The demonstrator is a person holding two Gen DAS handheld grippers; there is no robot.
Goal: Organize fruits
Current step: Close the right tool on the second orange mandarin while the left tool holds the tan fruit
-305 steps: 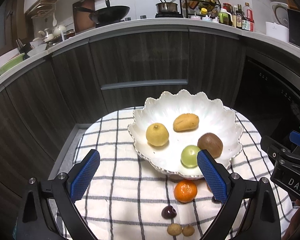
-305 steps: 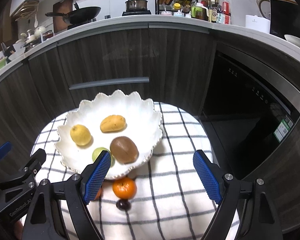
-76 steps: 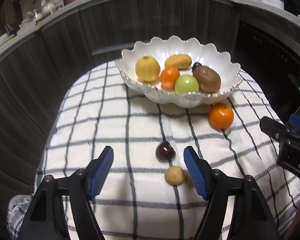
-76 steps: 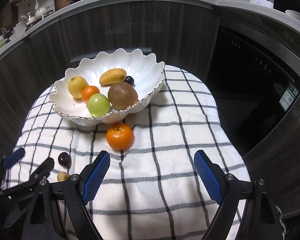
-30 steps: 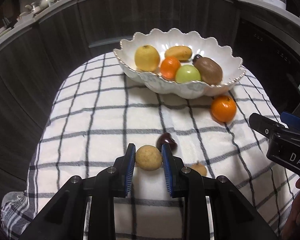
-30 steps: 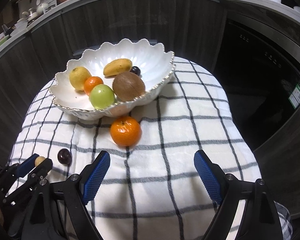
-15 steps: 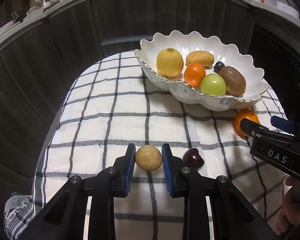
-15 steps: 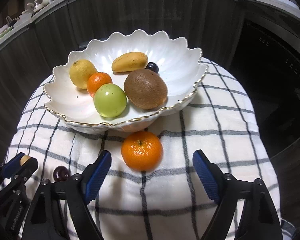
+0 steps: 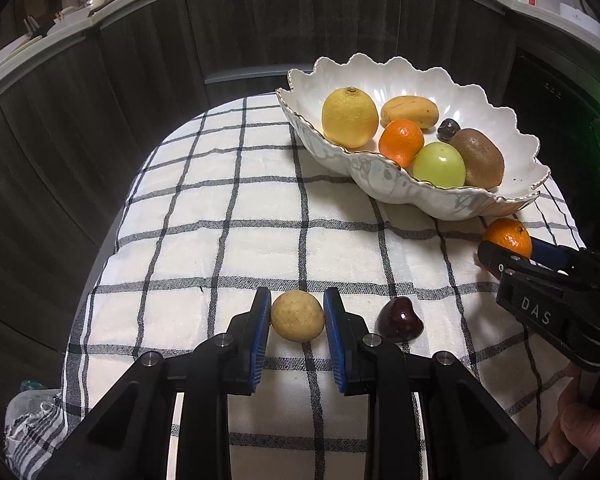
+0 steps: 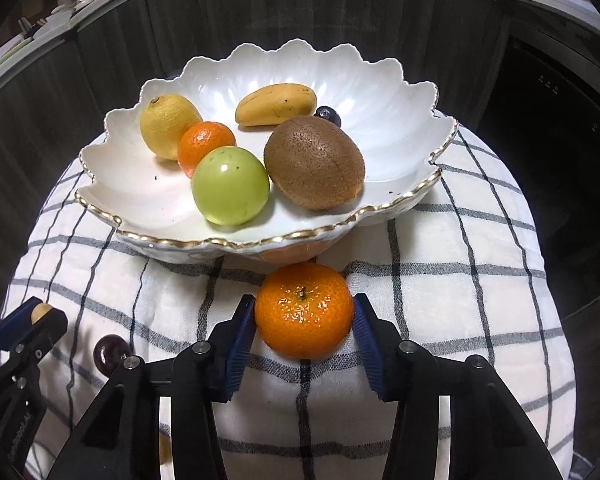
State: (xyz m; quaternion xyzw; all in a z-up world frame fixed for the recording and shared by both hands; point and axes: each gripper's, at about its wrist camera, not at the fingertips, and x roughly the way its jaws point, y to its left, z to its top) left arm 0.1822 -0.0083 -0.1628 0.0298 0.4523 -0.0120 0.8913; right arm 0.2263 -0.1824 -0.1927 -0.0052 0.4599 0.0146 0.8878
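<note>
My left gripper [image 9: 296, 300] is shut on a small round tan fruit [image 9: 298, 315] just above the checked cloth. A dark red cherry [image 9: 399, 318] lies on the cloth to its right. My right gripper [image 10: 303, 304] is closing on a tangerine [image 10: 303, 310] in front of the bowl, and both blue pads meet its sides. The white scalloped bowl [image 10: 260, 240] with a gold rim holds a lemon [image 10: 168, 130], a small orange [image 10: 204, 146], a green fruit [image 10: 230, 186], a kiwi [image 10: 313, 162], a yellow mango [image 10: 276, 104] and a dark grape [image 10: 328, 115].
A black-and-white checked cloth [image 9: 220, 200] covers the small round table, which drops off on all sides. Dark cabinet fronts [image 9: 260, 32] curve behind it, under a counter with dishes and bottles. A hand [image 9: 571, 432] shows at the lower right of the left wrist view.
My right gripper has moved forward and down to the tangerine, and its jaws have narrowed from wide open onto it. The left gripper still holds the tan fruit and has shifted slightly left.
</note>
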